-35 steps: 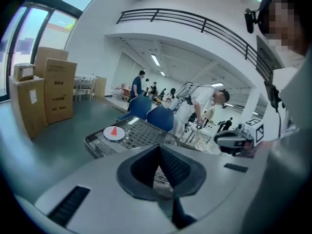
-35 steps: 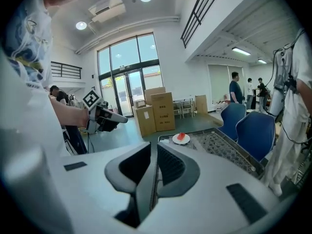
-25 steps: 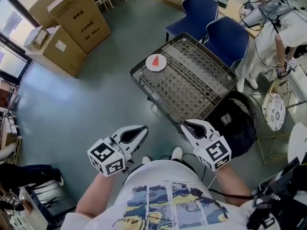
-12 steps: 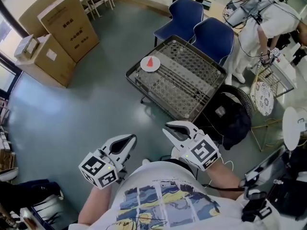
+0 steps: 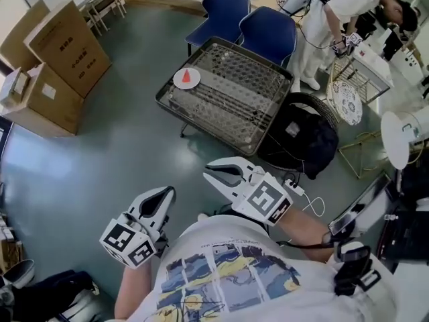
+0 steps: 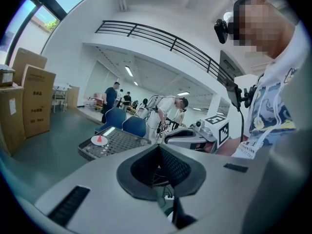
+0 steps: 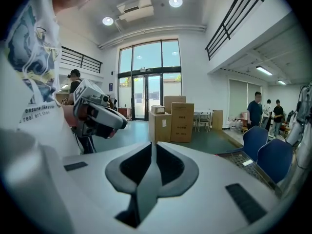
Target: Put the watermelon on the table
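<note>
A red watermelon wedge lies on a white plate at the left end of a wire-mesh table, well ahead of me. The left gripper view shows the wedge small and far off. Both grippers hang low in front of my shirt, far short of the table. My left gripper is shut with nothing in it, its dark pads pressed together. To its right, my right gripper is shut and empty too, its tip turned left.
Two blue chairs stand behind the table, and a black backpack lies at its right end. Cardboard boxes stand at the far left. A person in white bends over at the back right beside wire stands.
The table and boxes have slid up and to the left in the head view. Both grippers travelled with me, still shut, and sit lower in the picture. The right one has swung leftward.
</note>
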